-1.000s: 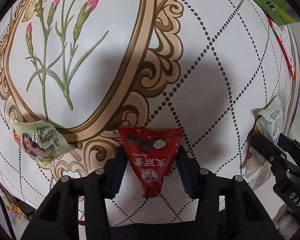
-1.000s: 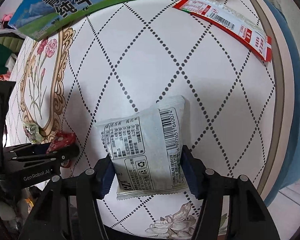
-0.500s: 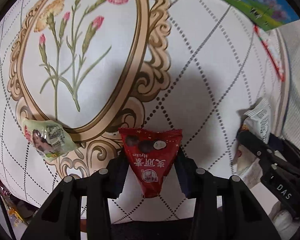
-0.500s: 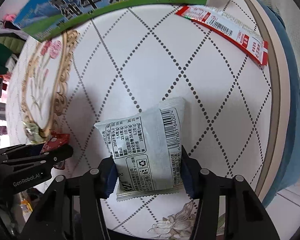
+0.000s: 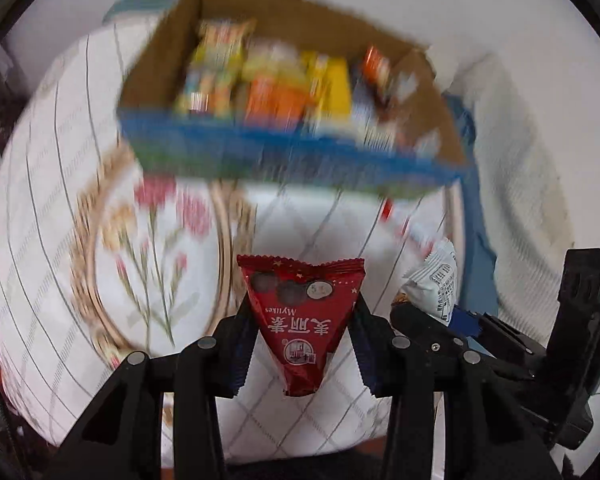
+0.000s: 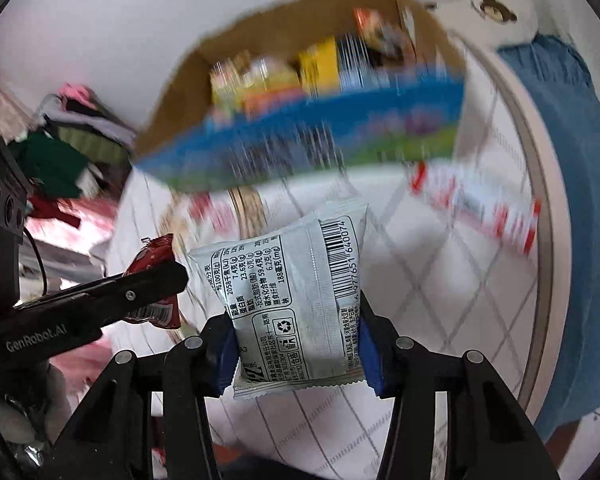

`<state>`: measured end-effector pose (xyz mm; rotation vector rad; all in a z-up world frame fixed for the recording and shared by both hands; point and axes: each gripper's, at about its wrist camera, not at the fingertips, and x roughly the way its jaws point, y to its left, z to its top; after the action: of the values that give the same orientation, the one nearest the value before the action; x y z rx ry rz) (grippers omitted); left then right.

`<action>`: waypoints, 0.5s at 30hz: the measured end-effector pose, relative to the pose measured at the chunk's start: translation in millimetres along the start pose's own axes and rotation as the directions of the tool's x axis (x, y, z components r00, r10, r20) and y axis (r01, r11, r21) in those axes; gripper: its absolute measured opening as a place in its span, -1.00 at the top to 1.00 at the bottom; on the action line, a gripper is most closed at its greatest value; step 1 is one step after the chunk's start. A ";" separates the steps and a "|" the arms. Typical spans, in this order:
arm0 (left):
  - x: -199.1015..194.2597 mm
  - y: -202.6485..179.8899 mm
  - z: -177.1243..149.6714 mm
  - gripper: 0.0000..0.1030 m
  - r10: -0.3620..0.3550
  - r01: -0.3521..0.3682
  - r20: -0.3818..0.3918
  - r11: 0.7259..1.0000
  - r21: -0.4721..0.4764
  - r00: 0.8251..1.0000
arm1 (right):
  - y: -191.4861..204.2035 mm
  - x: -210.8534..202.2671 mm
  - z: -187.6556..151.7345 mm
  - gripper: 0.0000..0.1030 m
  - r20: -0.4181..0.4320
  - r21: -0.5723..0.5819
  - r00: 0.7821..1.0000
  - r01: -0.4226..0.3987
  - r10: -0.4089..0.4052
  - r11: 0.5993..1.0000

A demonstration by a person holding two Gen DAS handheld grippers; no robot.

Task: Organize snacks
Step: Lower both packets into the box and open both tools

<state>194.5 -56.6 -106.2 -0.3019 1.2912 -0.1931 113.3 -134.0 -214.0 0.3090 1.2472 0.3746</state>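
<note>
**Above the table: one snack per gripper, box up ahead**

Between the fingers of the left gripper (image 5: 302, 344) sits a red triangular snack pouch (image 5: 300, 316), point down, wide sealed edge up, with white lettering and a few dark round sweets printed on it. Both jaws press against its sloping sides, so it's pinched and held clear of the table. From the right wrist view the same red pouch (image 6: 152, 284) shows edge-on, clamped in the black arm of the left gripper (image 6: 156, 280), off to the left.

Over on the other side, the right gripper (image 6: 296, 344) is closed around a pale grey-white snack packet (image 6: 296, 300), back side facing the camera: barcode, nutrition table, recycling mark. The blue finger pads (image 6: 366, 344) squeeze its lower half from both sides, and the top sticks up and leans a bit. That packet (image 5: 436, 284) also peeks into the left wrist view, just right of the red pouch.

Farther out, an open cardboard box (image 6: 172, 104) with a blue and green printed front stands on the table, stuffed with yellow, orange and red wrappers, all too blurred to read. A long red and white packet (image 6: 476, 204) lies on the tablecloth (image 6: 420, 264) near the box's right end. That cloth is white with a dotted diamond grid and a gold-framed flower print (image 5: 152, 248). A blue cloth (image 6: 572, 200) hangs past the table's round edge.
</note>
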 end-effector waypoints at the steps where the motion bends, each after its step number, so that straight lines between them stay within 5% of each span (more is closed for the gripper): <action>1: -8.0 -2.4 14.2 0.22 0.005 -0.005 0.024 1.000 0.010 1.000 | -2.8 -11.1 20.2 -0.02 0.023 -0.003 1.000 -0.005 0.005 1.000; 7: -26.3 2.1 79.7 0.21 0.094 -0.099 0.092 0.994 0.055 0.991 | -2.6 -31.7 102.0 -0.02 0.133 -0.030 0.991 0.036 -0.032 0.999; 15: 10.0 24.0 143.6 0.21 0.221 -0.223 0.052 0.974 0.045 0.974 | -26.3 15.9 209.2 -0.02 0.080 -0.020 0.983 0.170 -0.168 0.985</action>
<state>334.8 -20.9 -88.0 -0.1163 1.2616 -0.0279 320.5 -155.7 -178.1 0.1909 1.1812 0.2309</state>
